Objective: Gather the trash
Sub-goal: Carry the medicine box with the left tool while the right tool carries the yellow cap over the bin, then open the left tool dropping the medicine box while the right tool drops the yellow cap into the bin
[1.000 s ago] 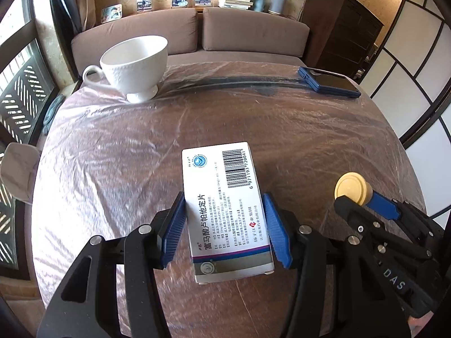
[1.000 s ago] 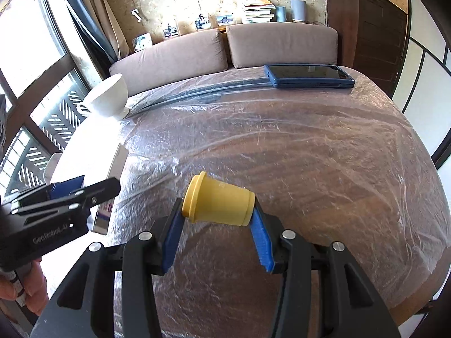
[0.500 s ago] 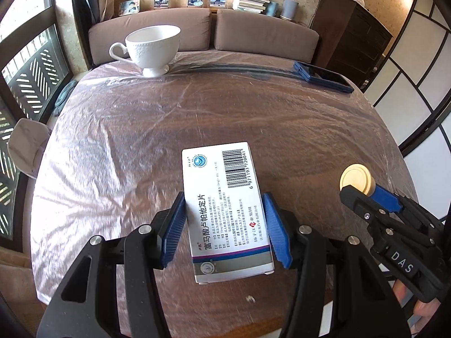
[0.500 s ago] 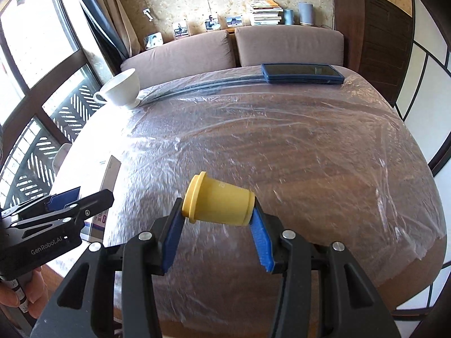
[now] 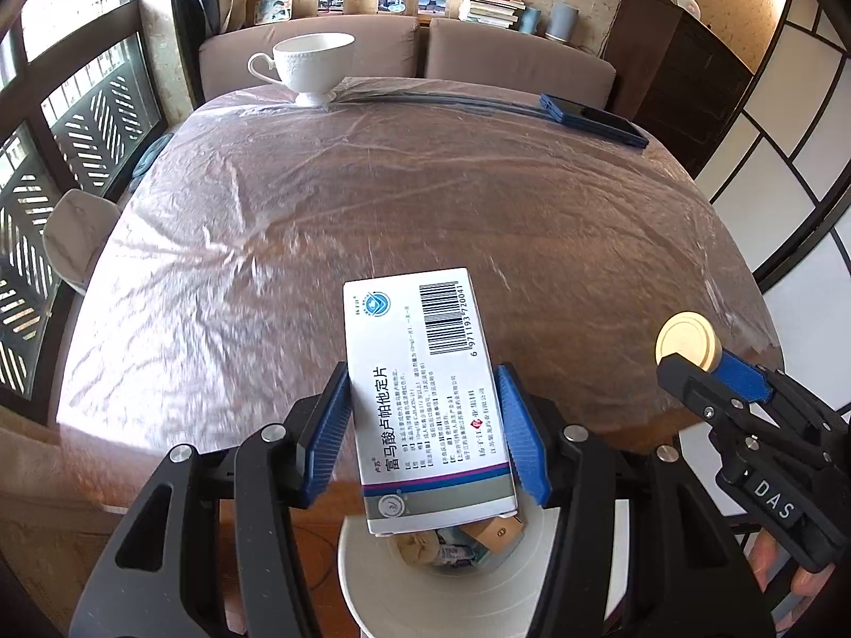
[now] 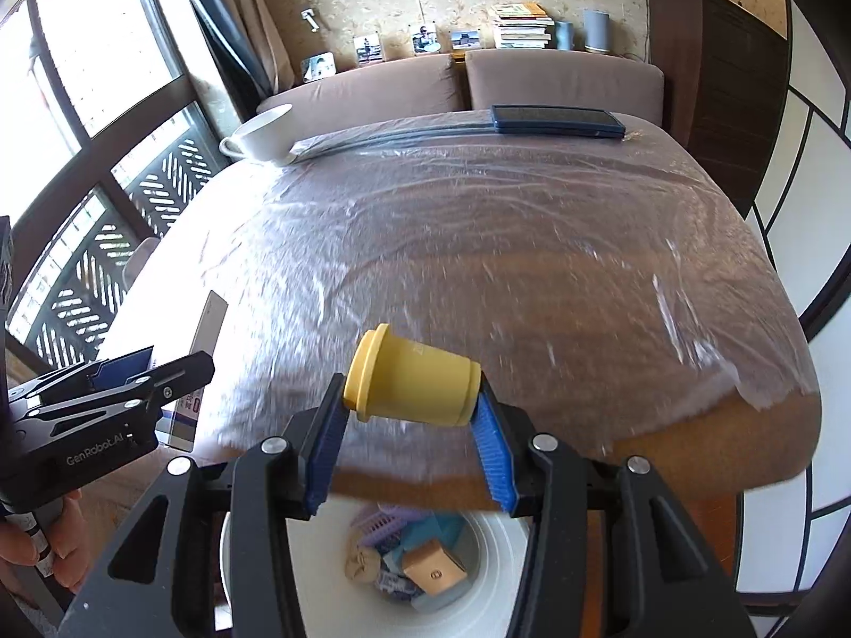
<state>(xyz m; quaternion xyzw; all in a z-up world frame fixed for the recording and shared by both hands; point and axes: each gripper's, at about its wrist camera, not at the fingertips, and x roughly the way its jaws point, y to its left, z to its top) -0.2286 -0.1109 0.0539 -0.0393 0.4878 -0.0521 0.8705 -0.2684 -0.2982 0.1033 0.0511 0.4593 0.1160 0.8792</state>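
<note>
The left claw (image 5: pixel 423 425) pinches a white medicine box (image 5: pixel 425 399) at lower centre of its view, held level past the table (image 5: pixel 372 202) edge, above the white bin (image 5: pixel 372 579). The right claw (image 6: pixel 407 425) pinches a yellow cup (image 6: pixel 415 383) lying sideways, likewise over the bin at the bottom of the frame, where other trash lies inside.

Bright daylight from the windows (image 6: pixel 106 106) glares off the plastic-covered tabletop (image 5: pixel 372 202), slightly motion-blurred, with strong fisheye bending and dark corners
</note>
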